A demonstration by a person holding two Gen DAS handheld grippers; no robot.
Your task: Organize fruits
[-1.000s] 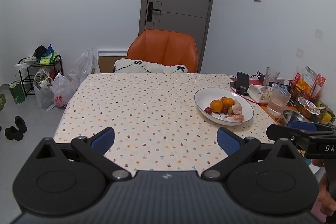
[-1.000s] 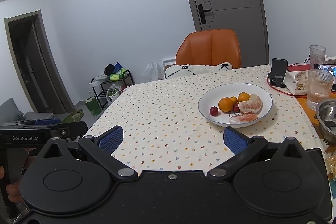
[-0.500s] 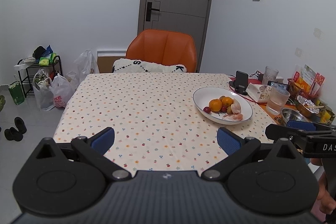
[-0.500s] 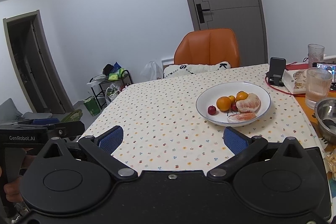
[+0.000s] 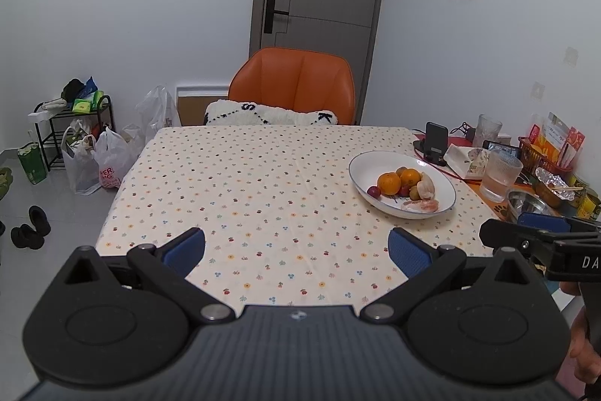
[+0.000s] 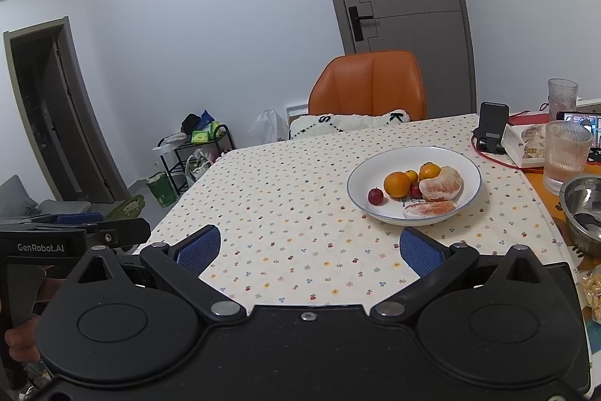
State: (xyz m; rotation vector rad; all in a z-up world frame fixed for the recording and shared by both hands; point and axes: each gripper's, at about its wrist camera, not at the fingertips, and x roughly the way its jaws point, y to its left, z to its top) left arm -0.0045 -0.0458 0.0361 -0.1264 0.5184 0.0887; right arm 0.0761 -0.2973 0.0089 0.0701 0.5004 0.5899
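Both grippers hovering at the table's near edge, left gripper [image 5: 296, 250] and right gripper [image 6: 307, 248] spread wide, holding nothing. Fruits sitting in white plate [image 6: 471, 192] on the right side. Ribbed glass [image 6: 565, 156], steel bowl [image 6: 584, 209], phone stand [image 6: 492, 126] crowding beyond it; tablecloth [image 5: 244, 183] lying bare leftward.

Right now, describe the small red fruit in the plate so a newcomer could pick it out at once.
On the dotted tablecloth in front of the orange chair sits a white plate of fruit. The small red fruit lies alone at the left of the pile, beside the biggest orange. It is dark red, round, and smaller than the oranges and the peeled citrus pieces.
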